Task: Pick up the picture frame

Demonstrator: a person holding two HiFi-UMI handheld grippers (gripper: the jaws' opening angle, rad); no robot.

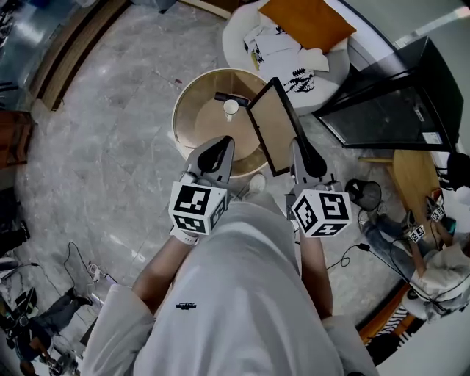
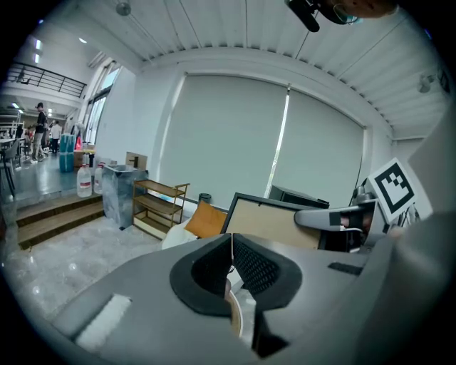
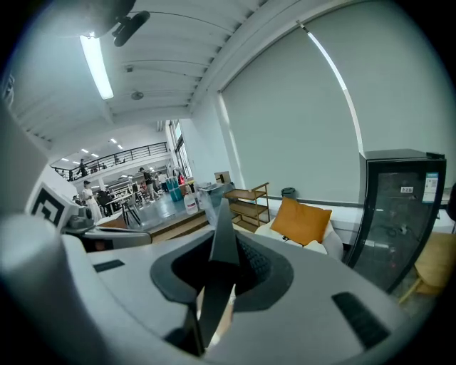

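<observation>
Above the round wooden counter (image 1: pixel 192 95), in the head view, the picture frame (image 1: pixel 273 128) is held tilted, its near edge pinched by the right claw (image 1: pixel 297 143), and part of the counter's right rim is hidden behind it. The left claw (image 1: pixel 224 143) is closed on nothing, just beside the frame. A small white item (image 1: pixel 230 107) is seen on the counter, and an orange cushion (image 1: pixel 305 22) lies beyond. In the left gripper view, the jaws are pressed together, empty, with the frame's tan face shown at the right. In the right gripper view, the jaws are clamped on the frame's black edge, which blocks the middle of the room. A black cabinet (image 3: pixel 399 207) is seen at the right.
</observation>
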